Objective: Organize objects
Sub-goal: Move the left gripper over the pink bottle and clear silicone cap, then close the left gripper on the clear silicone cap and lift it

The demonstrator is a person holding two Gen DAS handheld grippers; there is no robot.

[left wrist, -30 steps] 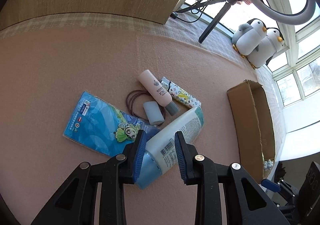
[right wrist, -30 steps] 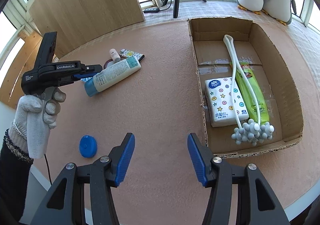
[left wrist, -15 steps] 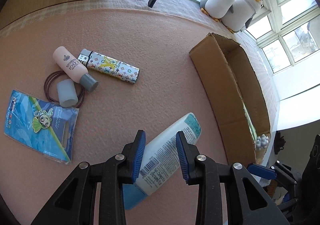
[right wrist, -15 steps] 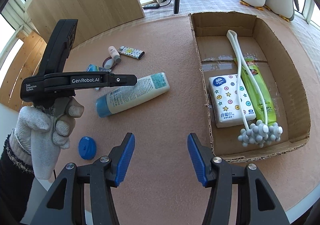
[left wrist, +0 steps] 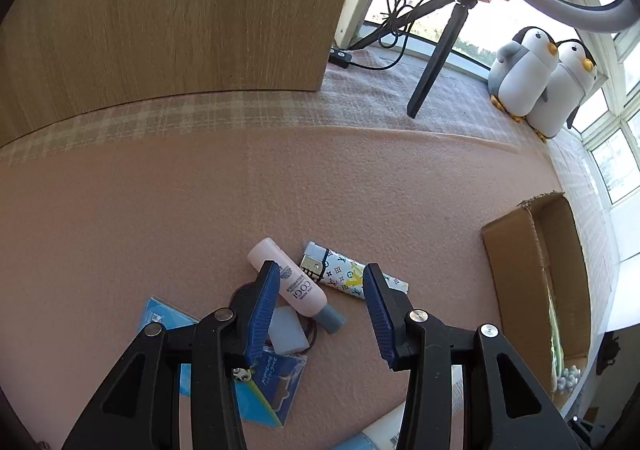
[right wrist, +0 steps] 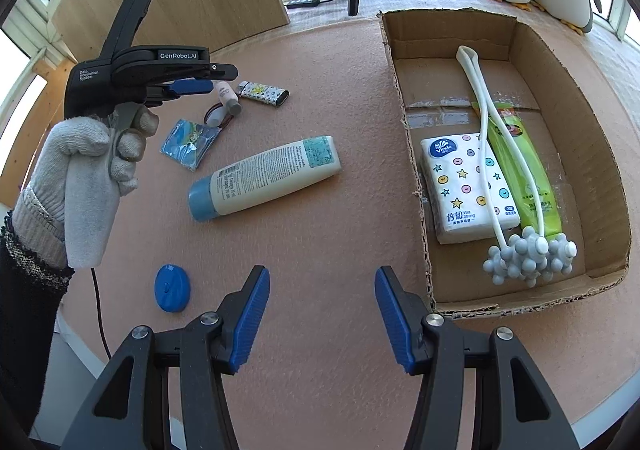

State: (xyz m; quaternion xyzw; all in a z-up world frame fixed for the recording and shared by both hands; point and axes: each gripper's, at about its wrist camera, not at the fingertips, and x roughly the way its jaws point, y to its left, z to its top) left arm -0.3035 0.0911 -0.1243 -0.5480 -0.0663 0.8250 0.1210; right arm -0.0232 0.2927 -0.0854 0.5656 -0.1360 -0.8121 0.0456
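Now the left tool (left wrist: 318, 310) has released the lotion bottle (right wrist: 264, 178), jaws apart.

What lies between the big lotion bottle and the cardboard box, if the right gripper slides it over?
Nothing visible on the mat between them. The lotion bottle lies flat, its end apart from the cardboard box, whose upright near wall is the only barrier. The open right gripper would probably need to lift it over.

Bottle (right wrist: 264, 178) cream, blue cap. Lighter (right wrist: 264, 93) white, multicoloured monogram print. Tissue pack (right wrist: 466, 186) white, coloured stars and dots. Disc (right wrist: 173, 288) blue.
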